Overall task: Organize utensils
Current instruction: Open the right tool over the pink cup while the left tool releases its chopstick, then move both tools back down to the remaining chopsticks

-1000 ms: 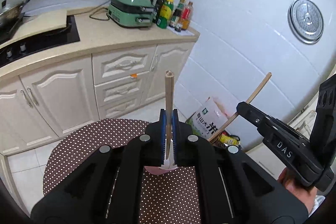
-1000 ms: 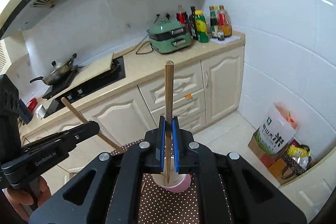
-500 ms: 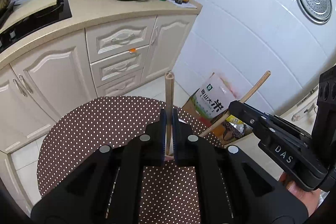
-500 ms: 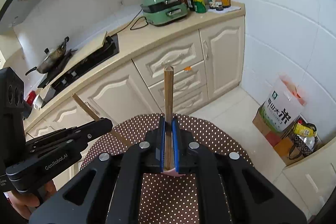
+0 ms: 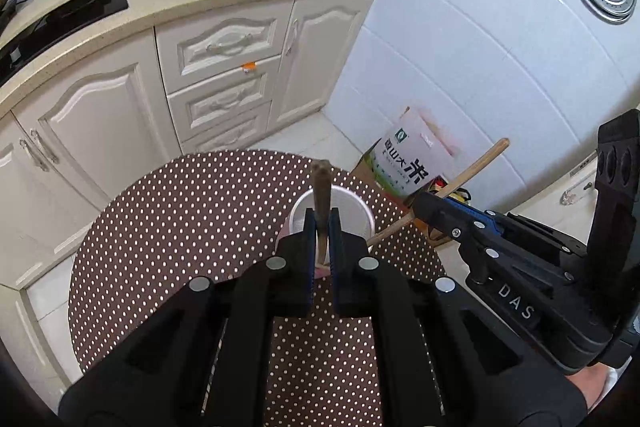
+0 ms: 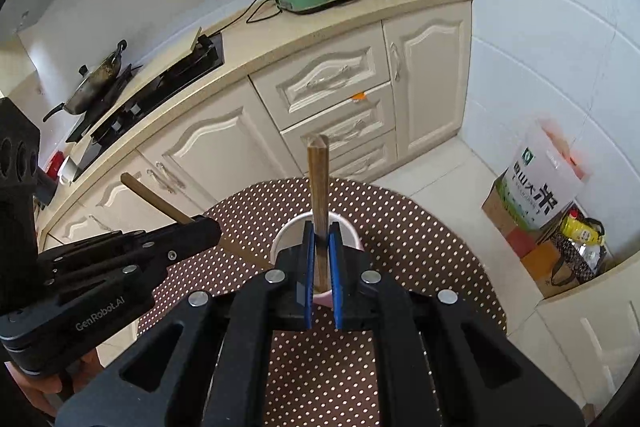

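Left wrist view: the left tongs (image 5: 323, 227) are clamped on 1 dark brown chopstick (image 5: 321, 187) that stands upright between the blue pads, its long axis running straight away from the camera. Directly ahead and below, the white-and-pink cup (image 5: 352, 205) sits on a round brown surface (image 5: 180, 227) with white polka dots. The chopstick's lower end is hidden behind the pads, so whether it has entered the cup cannot be told. To the right, the right tongs (image 5: 424, 205) grip a lighter wooden chopstick (image 5: 476, 167) tilted up to the right, its lower end just beside the cup's rim.

Right wrist view: the right tongs (image 6: 321, 251) are clamped on an upright chopstick (image 6: 319, 179) with a squared top, square-sided, pale brown and straight. The cup (image 6: 292, 227) lies straight ahead, its rim showing on both sides of the pads. The left tongs (image 6: 208, 227) come in from the left, holding their chopstick (image 6: 156, 197) tilted up to the left. Both tongs sit about equally near the cup; a lowering along each stick's axis looks like the move required.
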`<state>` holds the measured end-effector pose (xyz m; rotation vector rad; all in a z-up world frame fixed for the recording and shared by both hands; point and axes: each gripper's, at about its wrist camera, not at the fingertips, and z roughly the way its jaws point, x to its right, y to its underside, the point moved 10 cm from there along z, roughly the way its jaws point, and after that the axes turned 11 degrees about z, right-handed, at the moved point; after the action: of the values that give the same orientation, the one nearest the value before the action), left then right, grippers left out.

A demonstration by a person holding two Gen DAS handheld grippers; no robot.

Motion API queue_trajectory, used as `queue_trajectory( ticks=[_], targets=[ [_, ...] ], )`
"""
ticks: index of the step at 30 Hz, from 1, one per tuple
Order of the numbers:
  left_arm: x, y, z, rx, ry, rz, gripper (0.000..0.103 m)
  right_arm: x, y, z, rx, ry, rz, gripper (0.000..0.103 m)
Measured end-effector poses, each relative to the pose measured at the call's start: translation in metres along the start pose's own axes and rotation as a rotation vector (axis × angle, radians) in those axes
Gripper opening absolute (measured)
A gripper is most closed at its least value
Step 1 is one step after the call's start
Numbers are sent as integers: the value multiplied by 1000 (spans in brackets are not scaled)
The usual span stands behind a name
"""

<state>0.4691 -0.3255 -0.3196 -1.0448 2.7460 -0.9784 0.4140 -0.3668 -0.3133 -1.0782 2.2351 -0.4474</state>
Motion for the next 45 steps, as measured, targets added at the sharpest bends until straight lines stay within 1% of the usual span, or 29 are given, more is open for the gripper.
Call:
queue_trajectory(
  ticks=[5,6,8,9,10,12,16,21,25,30,34,40,42,45],
  targets=[
    [-3,8,-1,-26,-14,-2,9,-4,2,-4,-1,-8,9,9],
    [-4,9,-1,-30,-16,-1,14,-4,2,-5,0,-10,11,10],
    [-4,12,-4,-32,-19,-1,30,-5,2,-7,1,-16,13,15],
    [-5,12,-6,-29,-23,-1,52,-5,2,-9,4,-14,13,21],
    [-5,12,-9,-14,-32,0,57,-6,3,-12,11,-11,11,23],
    [-4,14,-14,-4,-32,9,57,-6,5,-16,16,-14,12,26],
    [-7,21,-24,2,-37,-5,57,-6,7,-25,33,-14,18,36],
    [-14,31,-39,10,-50,-16,57,-6,15,-38,51,-15,33,38],
    [-28,48,-53,16,-65,-45,60,-7,24,-46,55,-19,41,40],
    [-51,75,-66,5,-88,-97,61,-12,42,-50,45,-27,39,41],
    [-76,105,-76,-11,-112,-156,61,-14,58,-49,25,-31,45,42],
    [-114,144,-85,-31,-147,-266,61,-10,72,-47,5,-24,65,44],
    [-123,153,-84,-44,-167,-280,61,-10,74,-45,-5,-21,75,44],
    [-127,169,-80,-69,-180,-291,61,-11,82,-40,-26,-27,83,44]
  ],
)
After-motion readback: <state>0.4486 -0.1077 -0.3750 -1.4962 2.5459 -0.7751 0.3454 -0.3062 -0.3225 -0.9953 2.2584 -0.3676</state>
